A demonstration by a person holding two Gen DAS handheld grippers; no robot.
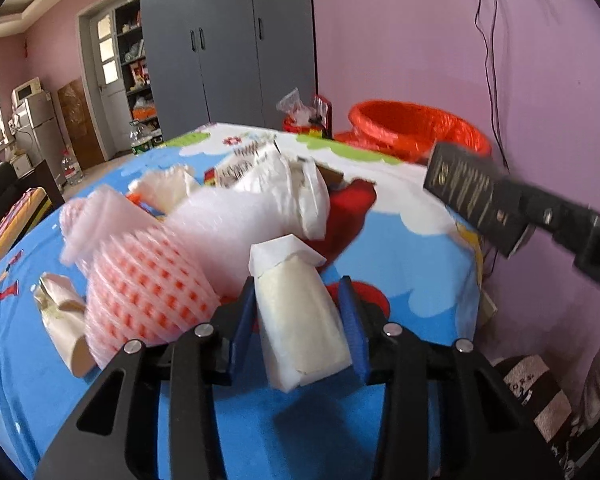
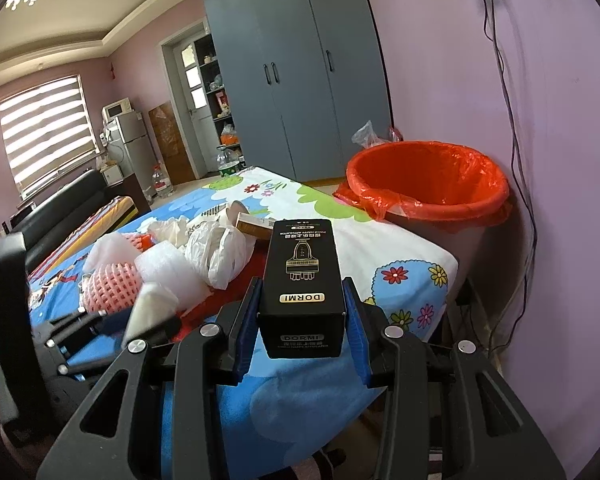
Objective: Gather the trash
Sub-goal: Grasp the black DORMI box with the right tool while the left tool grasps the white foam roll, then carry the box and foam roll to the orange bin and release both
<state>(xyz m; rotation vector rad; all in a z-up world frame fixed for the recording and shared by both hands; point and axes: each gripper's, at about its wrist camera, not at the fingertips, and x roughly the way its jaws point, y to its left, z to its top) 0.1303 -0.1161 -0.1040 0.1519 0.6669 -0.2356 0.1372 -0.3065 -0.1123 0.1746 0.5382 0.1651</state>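
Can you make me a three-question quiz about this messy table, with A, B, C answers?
1. Where is the big bin with the red bag?
A. Past the far end of the table, by the purple wall
B. On top of the grey wardrobe
C. Beside the fridge

2. What colour is the long cardboard box with gold print?
A. Green
B. Black
C. Yellow

3. What is happening to the white folded paper packet?
A. It is already in the bin
B. It sits between the left gripper's blue pads
C. It hangs from the ceiling

Answers:
1 A, the bin stands beyond the cartoon-print table cover, next to the wall.
2 B, the box in the right gripper is black with gold letters.
3 B, the packet shows right between the two pads in the left wrist view.
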